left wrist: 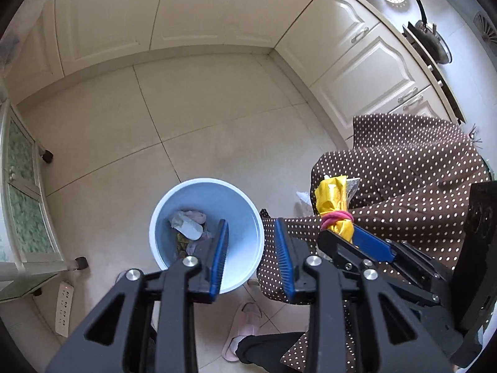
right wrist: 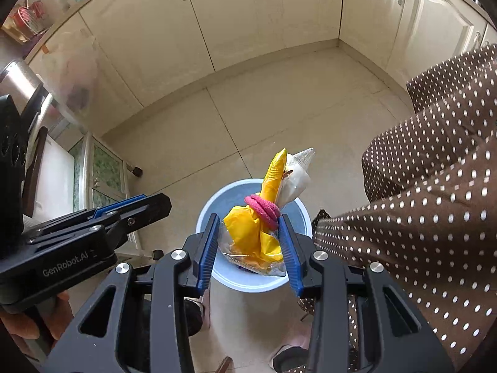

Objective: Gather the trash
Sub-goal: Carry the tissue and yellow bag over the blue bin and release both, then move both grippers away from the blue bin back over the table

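A light blue bin (left wrist: 245,205) stands on the tiled floor, with crumpled tissue and wrappers (left wrist: 189,227) at its bottom. My left gripper (left wrist: 250,227) hangs over the bin's right rim, open, with nothing between its blue pads. To its right my right gripper (left wrist: 344,233) is shut on a yellow and clear plastic bag bundle (left wrist: 330,192) tied with a pink band. In the right wrist view the bundle (right wrist: 257,230) stands upright between the pads of the right gripper (right wrist: 248,217), straight above the bin (right wrist: 248,287). The left gripper (right wrist: 136,202) shows at the left.
A brown cloth with white dots (left wrist: 403,171) drapes close to the bin on the right. A pink slipper (left wrist: 245,320) and a power strip (left wrist: 63,307) lie on the floor. A green-glass cabinet (left wrist: 21,186) stands at the left, cream cupboards (left wrist: 357,62) behind.
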Demonstrator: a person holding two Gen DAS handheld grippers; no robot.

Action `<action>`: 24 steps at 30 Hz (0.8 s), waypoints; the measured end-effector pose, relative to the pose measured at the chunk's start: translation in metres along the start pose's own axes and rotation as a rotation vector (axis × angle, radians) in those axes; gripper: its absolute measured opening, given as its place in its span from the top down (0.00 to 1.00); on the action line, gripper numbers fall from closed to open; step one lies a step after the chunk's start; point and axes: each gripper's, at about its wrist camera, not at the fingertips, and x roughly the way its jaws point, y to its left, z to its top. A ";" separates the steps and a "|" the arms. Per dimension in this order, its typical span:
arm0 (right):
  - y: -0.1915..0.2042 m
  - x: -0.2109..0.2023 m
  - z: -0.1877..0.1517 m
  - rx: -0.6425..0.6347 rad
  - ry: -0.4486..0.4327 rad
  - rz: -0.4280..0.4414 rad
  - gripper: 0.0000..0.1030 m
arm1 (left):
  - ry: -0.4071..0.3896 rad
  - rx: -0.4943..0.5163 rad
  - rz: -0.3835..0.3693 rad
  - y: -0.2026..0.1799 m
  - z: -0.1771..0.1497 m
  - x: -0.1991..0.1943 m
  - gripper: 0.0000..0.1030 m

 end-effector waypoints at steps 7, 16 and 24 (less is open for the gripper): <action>0.005 -0.016 0.009 -0.005 -0.048 -0.013 0.56 | -0.042 -0.001 -0.014 -0.005 0.006 -0.021 0.71; 0.000 -0.063 0.007 -0.020 -0.121 -0.060 0.53 | -0.097 0.048 -0.034 -0.034 0.005 -0.060 0.70; -0.020 -0.158 -0.005 -0.004 -0.271 -0.133 0.52 | -0.172 0.172 -0.081 -0.096 -0.003 -0.109 0.66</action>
